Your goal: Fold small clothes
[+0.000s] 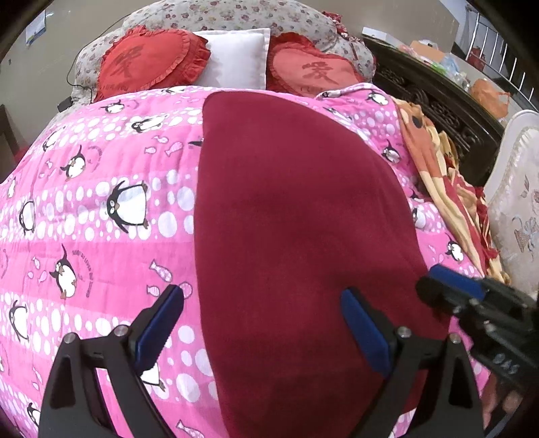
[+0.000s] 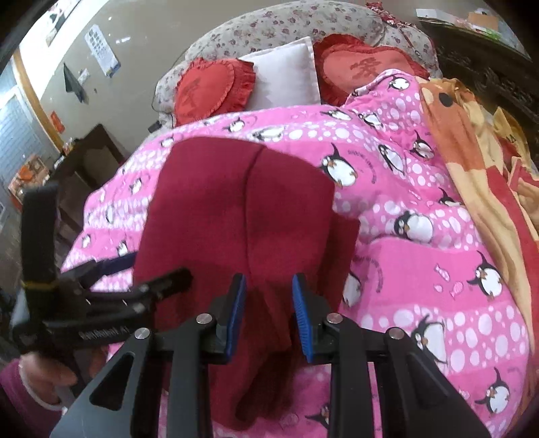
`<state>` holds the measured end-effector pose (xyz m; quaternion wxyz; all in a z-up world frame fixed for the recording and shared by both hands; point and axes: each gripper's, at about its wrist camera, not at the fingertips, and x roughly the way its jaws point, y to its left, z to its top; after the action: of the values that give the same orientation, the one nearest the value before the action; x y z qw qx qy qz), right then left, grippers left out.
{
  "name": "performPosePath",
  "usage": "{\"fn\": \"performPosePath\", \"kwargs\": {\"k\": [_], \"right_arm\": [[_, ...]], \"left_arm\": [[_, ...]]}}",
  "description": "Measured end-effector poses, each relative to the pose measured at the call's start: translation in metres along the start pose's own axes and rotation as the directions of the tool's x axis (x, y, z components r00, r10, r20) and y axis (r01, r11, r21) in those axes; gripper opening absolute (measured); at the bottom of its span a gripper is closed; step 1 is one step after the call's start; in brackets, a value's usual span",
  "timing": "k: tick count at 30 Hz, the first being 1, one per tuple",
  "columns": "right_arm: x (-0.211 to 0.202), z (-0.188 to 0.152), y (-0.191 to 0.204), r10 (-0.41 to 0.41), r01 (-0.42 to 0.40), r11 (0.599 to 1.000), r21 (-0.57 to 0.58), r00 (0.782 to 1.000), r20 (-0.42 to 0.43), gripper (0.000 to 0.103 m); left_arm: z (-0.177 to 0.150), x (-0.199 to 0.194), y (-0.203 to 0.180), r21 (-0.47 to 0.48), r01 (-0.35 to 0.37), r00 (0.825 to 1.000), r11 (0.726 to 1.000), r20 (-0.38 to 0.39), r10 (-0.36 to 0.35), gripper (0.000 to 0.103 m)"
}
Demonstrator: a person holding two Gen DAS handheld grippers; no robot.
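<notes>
On the bed, over a pink penguin-print quilt (image 1: 101,209), lies the dark red garment (image 1: 296,209), spread flat lengthwise toward the pillows. Left gripper (image 1: 262,323): jaws wide apart, straddling the garment's near left edge, nothing pinched. Right gripper (image 2: 269,313): jaws closed down on a bunched fold of the garment's near right corner, cloth pinched between the blue pads (image 2: 303,320); that corner looks slightly raised off the quilt. Judged step: a fold is under way, with the right side in hand and the left side free. Next move probably calls for the left jaws to close on the near left edge so both corners travel together, keeping the fold line straight; soft fleece-like cloth may drag on the quilt. Surroundings: two red heart cushions (image 1: 148,60), a white pillow (image 1: 235,57), floral headboard (image 1: 235,13), an orange patterned blanket (image 1: 438,168) along the right side, dark carved furniture (image 1: 438,101) beyond.
</notes>
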<state>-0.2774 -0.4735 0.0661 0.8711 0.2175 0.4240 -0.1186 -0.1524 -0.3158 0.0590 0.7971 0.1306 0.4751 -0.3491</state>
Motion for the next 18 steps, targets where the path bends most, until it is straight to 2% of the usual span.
{"fn": "performPosePath", "kwargs": {"k": [5, 7, 11, 14, 18], "right_arm": [[0.025, -0.013, -0.014, -0.004, 0.007, 0.999, 0.049, 0.998, -0.060, 0.015], [0.028, -0.015, -0.019, 0.004, 0.000, 0.997, 0.078, 0.998, -0.056, 0.022], [0.022, -0.013, -0.021, 0.018, -0.014, 0.997, 0.077, 0.998, -0.056, 0.022], [0.011, -0.010, -0.023, 0.037, -0.036, 0.996, 0.081, 0.999, -0.012, 0.027], [0.001, -0.007, -0.031, 0.052, -0.057, 0.992, 0.116, 0.998, 0.047, 0.049]], "left_arm": [[-0.004, 0.003, -0.002, 0.012, -0.001, 1.000, 1.000, -0.019, 0.001, 0.097], [-0.005, 0.003, -0.002, 0.014, 0.004, 1.000, 1.000, -0.022, -0.004, 0.097], [-0.006, 0.003, -0.002, 0.010, 0.011, 1.000, 1.000, -0.025, -0.011, 0.097], [-0.007, 0.000, 0.001, -0.007, 0.041, 0.999, 0.999, -0.025, -0.041, 0.097], [-0.007, 0.003, 0.005, -0.017, 0.101, 0.994, 0.995, -0.044, -0.102, 0.097]]}}
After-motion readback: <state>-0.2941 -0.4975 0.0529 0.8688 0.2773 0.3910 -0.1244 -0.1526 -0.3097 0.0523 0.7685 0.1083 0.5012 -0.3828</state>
